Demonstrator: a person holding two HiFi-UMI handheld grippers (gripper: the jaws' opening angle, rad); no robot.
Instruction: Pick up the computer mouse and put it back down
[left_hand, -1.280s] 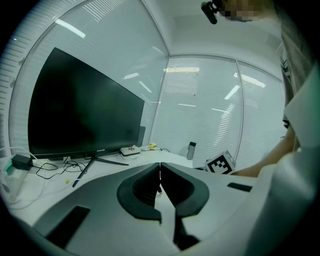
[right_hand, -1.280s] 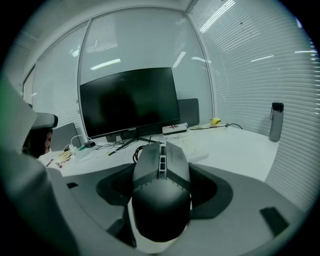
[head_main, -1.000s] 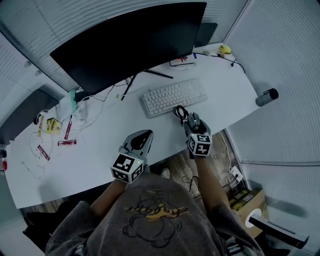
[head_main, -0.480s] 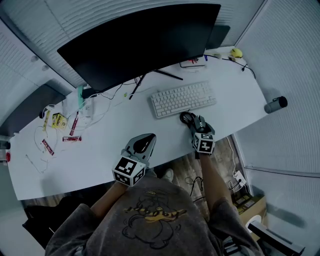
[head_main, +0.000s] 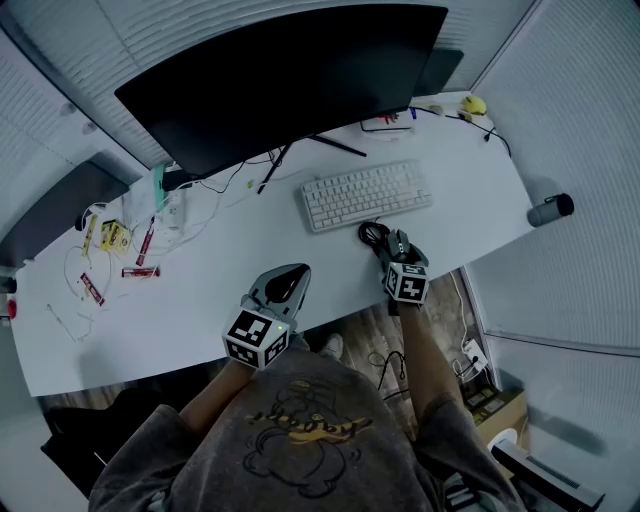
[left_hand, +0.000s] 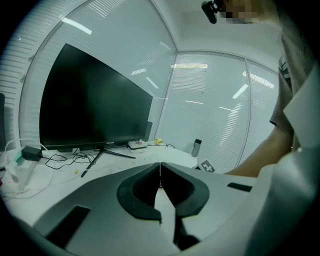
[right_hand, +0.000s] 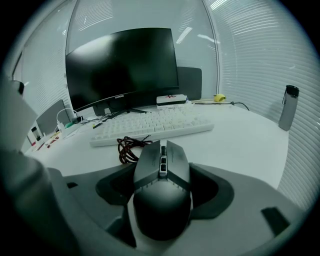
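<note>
A dark grey computer mouse (right_hand: 161, 185) sits between the jaws of my right gripper (right_hand: 162, 172), whose pads press on its two sides. Its red-black cable (right_hand: 129, 147) lies coiled just ahead, in front of the white keyboard (right_hand: 150, 127). In the head view the right gripper (head_main: 397, 245) and the mouse (head_main: 398, 243) are low over the white desk (head_main: 200, 290), near its front edge, right of centre. My left gripper (head_main: 285, 285) rests near the front edge at centre. Its tips meet with nothing between them (left_hand: 160, 167).
A large dark monitor (head_main: 280, 85) stands behind the keyboard (head_main: 366, 195). Cables, a charger and small packets lie at the desk's left (head_main: 120, 240). A grey bottle (head_main: 551, 209) stands at the right edge. A yellow thing (head_main: 474, 104) lies at the far right corner.
My right gripper has sunk toward the desk with the mouse in it. The left gripper has stayed where it was.
</note>
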